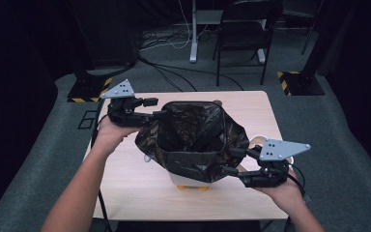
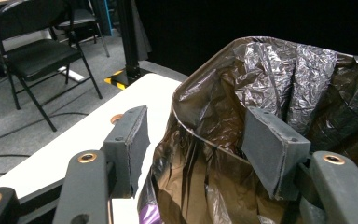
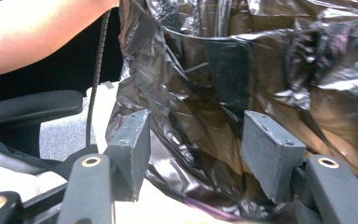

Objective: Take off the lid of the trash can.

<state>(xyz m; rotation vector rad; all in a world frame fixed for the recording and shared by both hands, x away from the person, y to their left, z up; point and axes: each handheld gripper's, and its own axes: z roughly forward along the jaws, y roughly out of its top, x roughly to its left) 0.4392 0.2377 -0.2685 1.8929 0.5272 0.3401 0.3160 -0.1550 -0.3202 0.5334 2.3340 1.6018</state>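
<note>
Grippers: two, left gripper (image 1: 155,108) at 10 o'clock, right gripper (image 1: 233,161) at 4 o'clock. Black bin bag (image 1: 193,137): one, over one white bin (image 1: 186,181). Table (image 1: 125,188): one. Folding chair (image 1: 244,29): one, 12 o'clock. Floor stands, possibly two.

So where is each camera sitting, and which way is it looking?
High view: sits above the person's side, looking forward and down at the table and the black bag on the bin; both forearms and both tongs show, left tongs and right tongs.
Left gripper view: rides the left tongs, facing the bag's rim, with a chair behind.
Right gripper view: rides the right tongs, facing the bag's side; a forearm shows.
All three share the black bag.
</note>
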